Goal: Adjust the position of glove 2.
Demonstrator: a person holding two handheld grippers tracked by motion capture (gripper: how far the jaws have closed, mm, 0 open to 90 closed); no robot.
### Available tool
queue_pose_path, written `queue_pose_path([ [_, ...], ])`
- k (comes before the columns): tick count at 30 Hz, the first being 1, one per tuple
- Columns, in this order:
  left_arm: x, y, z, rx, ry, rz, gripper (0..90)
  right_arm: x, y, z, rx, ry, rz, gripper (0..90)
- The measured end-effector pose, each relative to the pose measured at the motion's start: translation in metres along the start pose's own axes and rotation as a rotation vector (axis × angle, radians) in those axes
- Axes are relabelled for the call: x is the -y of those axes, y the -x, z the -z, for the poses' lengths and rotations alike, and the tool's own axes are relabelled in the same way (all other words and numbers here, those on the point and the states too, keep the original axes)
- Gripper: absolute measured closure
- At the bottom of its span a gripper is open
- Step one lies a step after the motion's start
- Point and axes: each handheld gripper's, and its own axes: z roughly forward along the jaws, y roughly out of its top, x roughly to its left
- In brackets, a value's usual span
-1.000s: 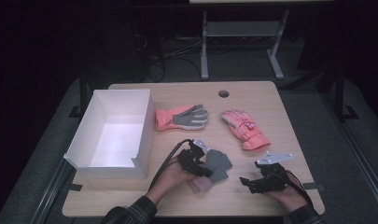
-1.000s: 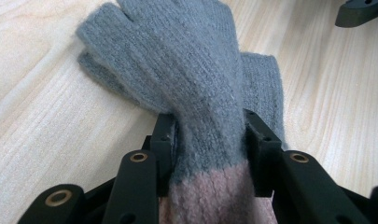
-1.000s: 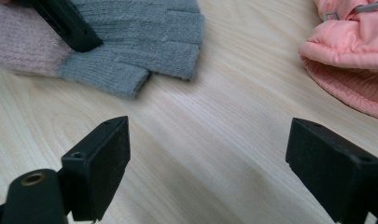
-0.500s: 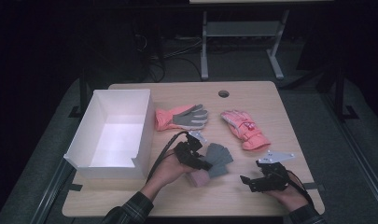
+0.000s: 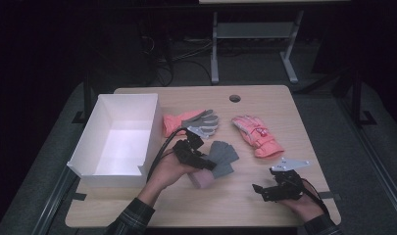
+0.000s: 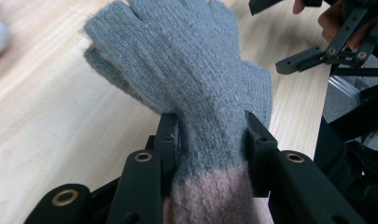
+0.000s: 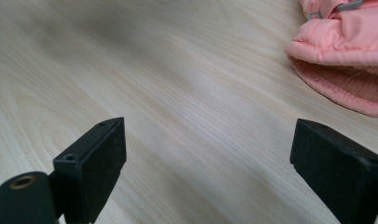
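Left gripper view: tool (image 6: pixel 210 140) apparently hides the grey glove's (image 6: pixel 186 70) cuff.

Left hand-held gripper (image 5: pixel 211 165): matte black linkage frame with brass-ringed pivot holes, square black pads (image 6: pixel 168 133), and a black cable looping back toward the forearm. Right hand-held gripper (image 5: pixel 259 188): same black build, blunt rectangular pads (image 7: pixel 102 144), topped by a grey three-cornered plate (image 5: pixel 290 163). Dark plaid sleeves (image 5: pixel 132 219) at both wrists.
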Motion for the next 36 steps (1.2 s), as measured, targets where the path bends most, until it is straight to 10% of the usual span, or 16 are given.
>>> queue_pose_path([
  [11,-0.005,0.0,0.041,-0.02,0.09,0.013,64.6,0.0,-0.001,0.001,-0.004,0.005,-0.001,9.4],
  [36,-0.012,-0.028,0.131,-0.221,0.139,0.081,64.6,-0.006,0.006,-0.002,-0.029,0.021,0.01,8.8],
])
